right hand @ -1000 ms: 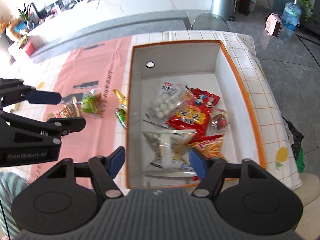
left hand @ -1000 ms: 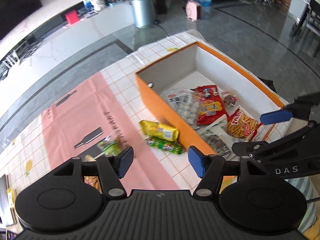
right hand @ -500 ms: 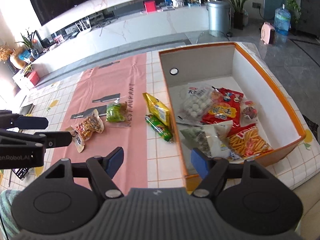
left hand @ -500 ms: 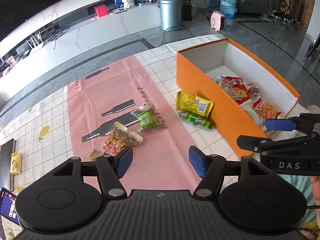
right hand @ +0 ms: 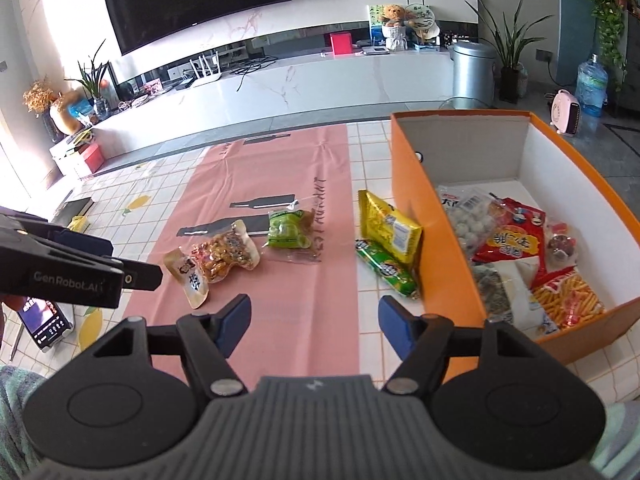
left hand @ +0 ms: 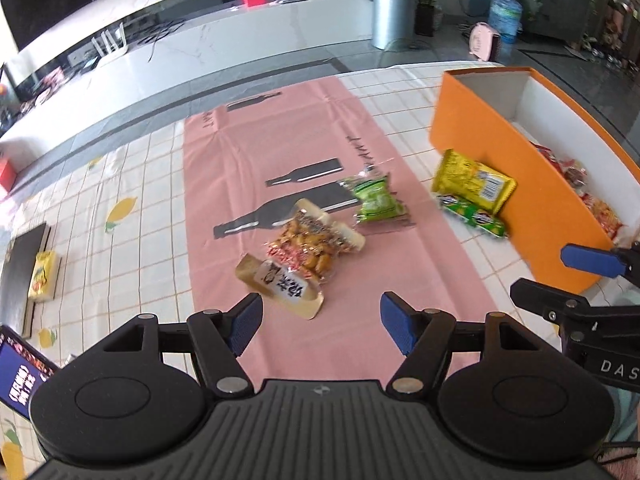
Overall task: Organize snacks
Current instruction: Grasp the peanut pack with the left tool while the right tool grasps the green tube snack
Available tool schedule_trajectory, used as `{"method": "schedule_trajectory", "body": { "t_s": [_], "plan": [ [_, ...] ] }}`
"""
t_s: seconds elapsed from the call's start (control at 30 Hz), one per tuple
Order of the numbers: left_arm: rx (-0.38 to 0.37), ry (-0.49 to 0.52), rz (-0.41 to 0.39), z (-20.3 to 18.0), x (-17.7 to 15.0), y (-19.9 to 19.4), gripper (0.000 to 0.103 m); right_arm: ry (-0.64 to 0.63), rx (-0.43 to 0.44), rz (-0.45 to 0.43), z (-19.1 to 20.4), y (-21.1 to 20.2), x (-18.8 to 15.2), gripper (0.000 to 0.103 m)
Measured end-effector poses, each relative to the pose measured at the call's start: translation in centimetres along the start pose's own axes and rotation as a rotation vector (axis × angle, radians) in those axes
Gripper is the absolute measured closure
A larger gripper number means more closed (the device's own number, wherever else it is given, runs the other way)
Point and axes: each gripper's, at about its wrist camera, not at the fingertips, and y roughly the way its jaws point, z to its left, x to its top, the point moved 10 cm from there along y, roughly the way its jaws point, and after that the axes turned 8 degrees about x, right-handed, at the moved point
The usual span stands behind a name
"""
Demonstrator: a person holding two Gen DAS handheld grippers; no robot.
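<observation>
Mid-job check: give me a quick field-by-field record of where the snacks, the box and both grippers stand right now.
left gripper: open, empty, above the pink runner
right gripper: open, empty, near the box's front corner
orange box: open-topped, holds several packets
outside, against box wall: yellow packet, green bar partly under it
outside, on runner: clear green-snack bag, nut pouch
nearest to left gripper: nut pouch
packets left outside: four

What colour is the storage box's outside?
Orange outside, white inside; the box shows best in the right wrist view.
</observation>
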Motion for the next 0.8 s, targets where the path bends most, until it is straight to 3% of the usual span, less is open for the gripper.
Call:
{"method": "schedule_trajectory", "body": {
  "t_s": [0.13, 0.47, 0.8],
  "plan": [
    [-0.017, 0.003, 0.001, 0.3, -0.1, 1.3, 0.024, -0.025, -0.010, 0.020, 0.1, 1.9, -0.5, 0.039],
    [-0.056, 0.154, -0.033, -0.5, 1.4, 4.8, 0.019, -0.126, -0.087, 0.074, -1.0, 6.8, -0.8, 0.045],
    [-0.066, 0.301, -0.006, -1.1, 2.4, 9.4, 0.018, -0.272, -0.263, 0.097, -3.2, 11.1, 0.5, 0.053]
  ]
}}
